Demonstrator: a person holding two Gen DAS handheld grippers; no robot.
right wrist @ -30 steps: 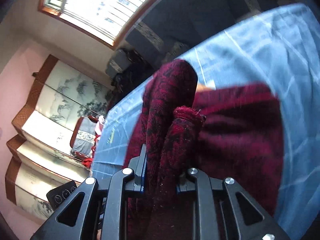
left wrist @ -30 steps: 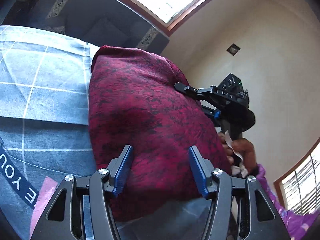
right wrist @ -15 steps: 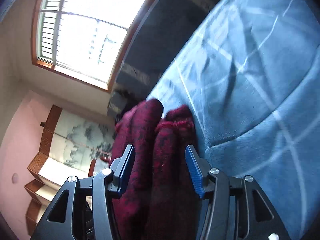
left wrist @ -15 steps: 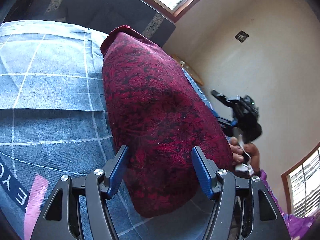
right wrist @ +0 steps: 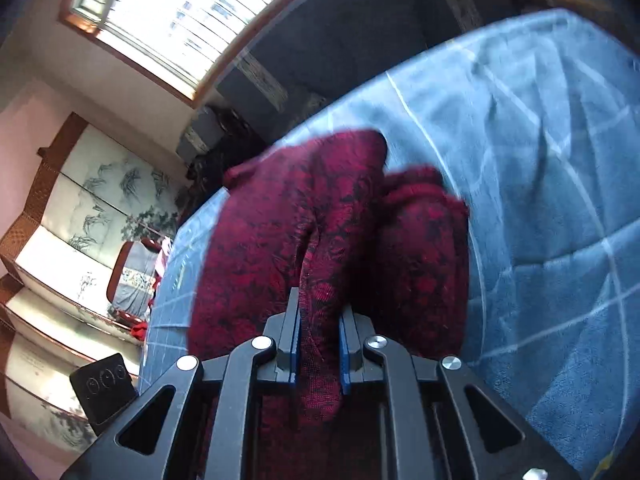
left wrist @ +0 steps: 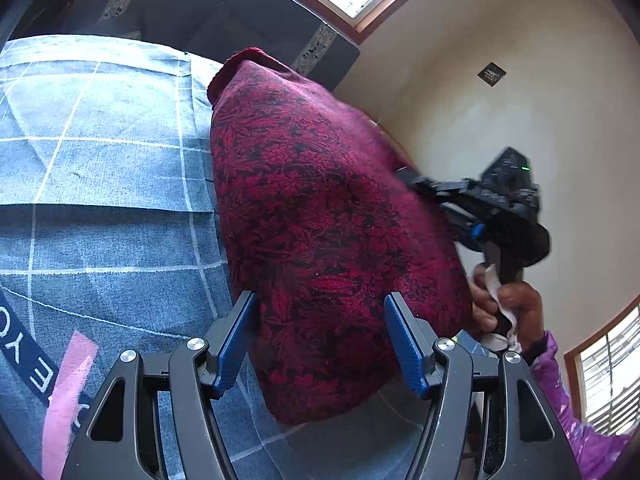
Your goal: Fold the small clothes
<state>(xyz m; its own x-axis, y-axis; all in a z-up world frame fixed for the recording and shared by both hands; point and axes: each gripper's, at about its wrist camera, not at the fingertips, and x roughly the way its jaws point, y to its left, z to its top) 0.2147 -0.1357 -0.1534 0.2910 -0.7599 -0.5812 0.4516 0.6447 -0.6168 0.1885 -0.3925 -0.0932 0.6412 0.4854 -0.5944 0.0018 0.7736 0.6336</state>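
Note:
A dark red patterned knit garment (left wrist: 320,216) lies folded on a blue checked bedspread (left wrist: 100,168). My left gripper (left wrist: 320,344) is open, its blue pads either side of the garment's near end. My right gripper (right wrist: 319,344) is shut on a fold of the same garment (right wrist: 320,240) at its side. The right gripper also shows in the left wrist view (left wrist: 492,204), held by a hand at the garment's right edge.
The bedspread (right wrist: 540,160) stretches to the right in the right wrist view. A dark headboard or sofa (left wrist: 224,4) lies behind the bed under a window. A painted folding screen (right wrist: 80,216) stands far left. A black remote-like device (right wrist: 105,384) sits at lower left.
My right gripper was open half a second ago and has shut on a fold of the garment again. My left gripper stays open around the near end.

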